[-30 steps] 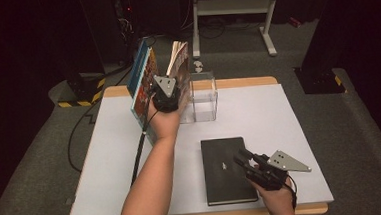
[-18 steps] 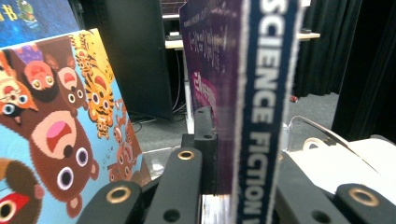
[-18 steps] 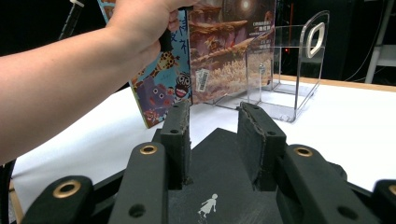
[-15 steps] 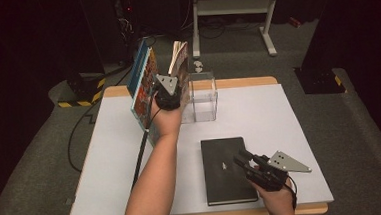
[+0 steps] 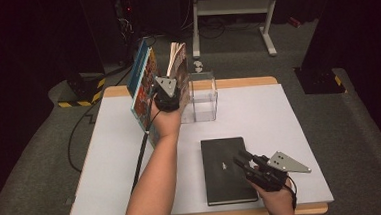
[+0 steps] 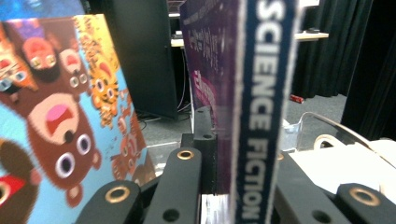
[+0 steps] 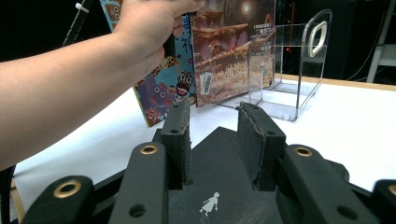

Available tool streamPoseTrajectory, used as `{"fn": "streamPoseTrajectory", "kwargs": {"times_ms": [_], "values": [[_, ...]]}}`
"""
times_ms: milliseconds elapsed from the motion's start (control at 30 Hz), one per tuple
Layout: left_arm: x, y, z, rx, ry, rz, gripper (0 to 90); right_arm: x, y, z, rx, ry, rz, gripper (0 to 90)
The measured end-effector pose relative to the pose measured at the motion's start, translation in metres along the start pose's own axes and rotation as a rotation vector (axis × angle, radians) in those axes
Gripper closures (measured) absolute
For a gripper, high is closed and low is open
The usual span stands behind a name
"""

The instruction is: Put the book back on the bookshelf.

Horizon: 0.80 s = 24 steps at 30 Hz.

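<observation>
Nearest the person, the right claw (image 5: pixel 246 164) hangs low over the black notebook (image 5: pixel 226 170) that lies flat at the near edge of the table (image 5: pixel 107 167). Its jaws stand partly open, straddling the cover in the right gripper view without clearly pressing it, so it has hold of nothing. The right hand (image 5: pixel 277 200) sits at the table's front edge, wrist level, claw pointing up the table and a little left.

Farther off, the left forearm (image 5: pixel 153 185) stretches forward across the table. The left claw (image 5: pixel 170 96) is closed tight on the spine of the science fiction book (image 6: pixel 264 116), holding it upright just beside the clear acrylic book stand (image 5: pixel 203 99).

The main risk is judged to lie there: the grip is thin and on the spine alone, so the book could pivot and splay open, or slide down. The picture book (image 5: pixel 145 90) with cartoon bears leans tilted just to its left; a nudge from the left hand (image 5: pixel 167 121) could topple it. Pushing the stand, which looks light, might shift it along the table.
</observation>
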State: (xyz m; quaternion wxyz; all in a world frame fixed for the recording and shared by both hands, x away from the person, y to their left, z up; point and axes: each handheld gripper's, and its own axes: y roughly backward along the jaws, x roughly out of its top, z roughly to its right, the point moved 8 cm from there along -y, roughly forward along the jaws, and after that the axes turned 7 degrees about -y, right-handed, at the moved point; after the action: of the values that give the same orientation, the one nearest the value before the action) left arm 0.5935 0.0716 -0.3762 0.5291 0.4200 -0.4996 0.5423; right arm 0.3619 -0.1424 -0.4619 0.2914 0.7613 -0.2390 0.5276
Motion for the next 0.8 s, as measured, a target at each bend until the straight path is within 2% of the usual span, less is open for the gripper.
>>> {"fn": "streamPoseTrajectory", "kwargs": {"times_ms": [333, 600, 800], "values": [[-0.004, 0.011, -0.013, 0.027, -0.011, -0.016, 80.0, -0.003, -0.003, -0.006, 0.011, 0.009, -0.011, 64.0], [-0.008, 0.014, -0.011, 0.027, -0.037, -0.035, 76.3, -0.004, -0.005, -0.008, 0.015, 0.013, -0.015, 63.9], [-0.013, 0.016, -0.009, 0.030, -0.053, -0.054, 68.8, -0.004, -0.006, -0.010, 0.020, 0.016, -0.018, 63.9]]}}
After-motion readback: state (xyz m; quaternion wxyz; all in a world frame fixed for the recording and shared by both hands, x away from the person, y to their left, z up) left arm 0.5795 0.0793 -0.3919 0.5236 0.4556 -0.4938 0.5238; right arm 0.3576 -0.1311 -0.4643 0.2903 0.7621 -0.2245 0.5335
